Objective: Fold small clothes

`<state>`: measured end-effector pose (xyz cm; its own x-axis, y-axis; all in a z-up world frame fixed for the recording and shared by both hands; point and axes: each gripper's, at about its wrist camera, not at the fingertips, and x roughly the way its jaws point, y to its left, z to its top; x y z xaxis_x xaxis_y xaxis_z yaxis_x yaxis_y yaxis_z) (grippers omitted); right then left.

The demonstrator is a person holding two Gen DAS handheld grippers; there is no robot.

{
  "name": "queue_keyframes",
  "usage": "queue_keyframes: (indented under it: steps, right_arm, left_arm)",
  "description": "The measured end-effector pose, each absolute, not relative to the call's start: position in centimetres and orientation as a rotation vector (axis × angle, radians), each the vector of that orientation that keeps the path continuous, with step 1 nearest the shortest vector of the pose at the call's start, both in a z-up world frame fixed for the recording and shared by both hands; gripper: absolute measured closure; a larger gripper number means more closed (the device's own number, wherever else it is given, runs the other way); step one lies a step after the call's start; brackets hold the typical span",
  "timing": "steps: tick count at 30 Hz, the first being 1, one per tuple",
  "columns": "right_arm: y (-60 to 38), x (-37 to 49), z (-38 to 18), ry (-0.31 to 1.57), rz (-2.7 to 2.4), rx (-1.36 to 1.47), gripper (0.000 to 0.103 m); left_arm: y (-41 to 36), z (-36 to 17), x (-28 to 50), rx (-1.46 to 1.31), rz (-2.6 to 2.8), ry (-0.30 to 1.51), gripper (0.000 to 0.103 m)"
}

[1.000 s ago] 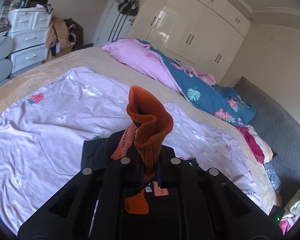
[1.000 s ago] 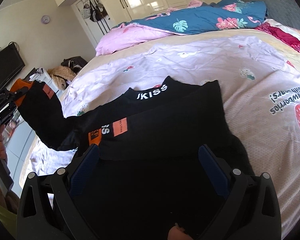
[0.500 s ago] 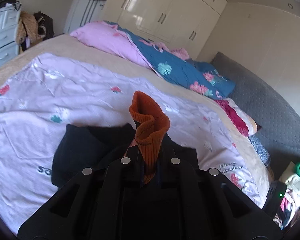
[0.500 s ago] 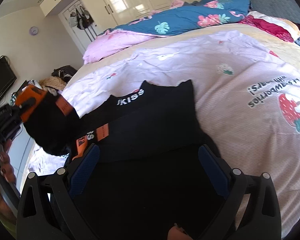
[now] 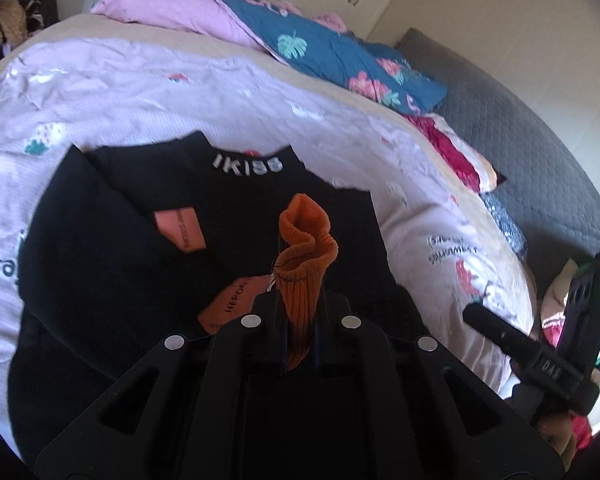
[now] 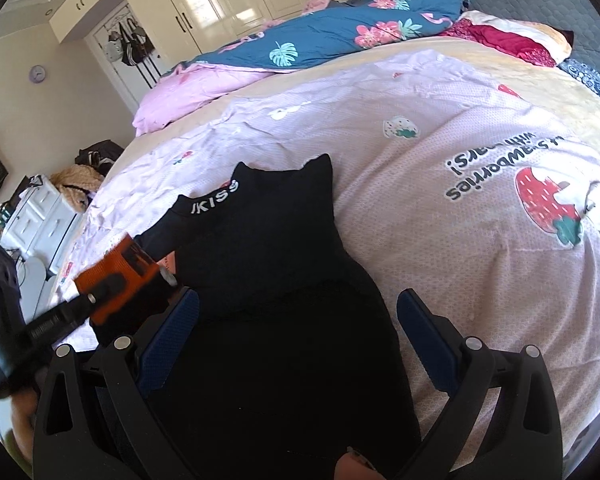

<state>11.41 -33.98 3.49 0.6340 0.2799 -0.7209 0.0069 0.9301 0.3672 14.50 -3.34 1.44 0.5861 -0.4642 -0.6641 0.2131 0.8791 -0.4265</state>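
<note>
Pink strawberry bedspread (image 6: 440, 208) underneath, black top (image 6: 268, 240) lying at centre: soft, floppy, best taken by cuffs or hems. Left claw (image 5: 300, 344) pinches its orange cuff (image 5: 306, 248); right claw (image 6: 298, 332), at six o'clock, gapes empty over it.

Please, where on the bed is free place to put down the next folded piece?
Free: the pink strawberry-print sheet between the black garment with orange cuffs and the printed lettering, and the strip beyond its collar up to the pink and blue floral quilts. Crowded: the near left, where the left tool grips an orange ribbed cuff.
</note>
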Motion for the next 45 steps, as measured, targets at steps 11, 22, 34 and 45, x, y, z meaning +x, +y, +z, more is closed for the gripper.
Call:
queue_keyframes:
  steps: [11,22,34,45]
  right_arm:
    - [-32.9,11.9,1.6,0.952,0.153,0.365,0.004]
    - [-25.0,12.1,-2.0,1.083,0.321,0.294,0.013]
    - [-20.2,14.1,2.9,0.920,0.479,0.102,0.095]
    - [-20.9,17.5,12.4,0.681,0.531,-0.052,0.095]
  left_arm:
    - [-2.9,-1.3,14.0,-0.379,-0.503,0.963,0.064]
    - [5.2,2.1,14.1,-0.353,-0.218,0.843,0.027]
    - [14.5,3.1,12.9,-0.474,-0.005,0.772,0.024]
    - [15.4,1.3,13.5,-0.511,0.002,0.803,0.024]
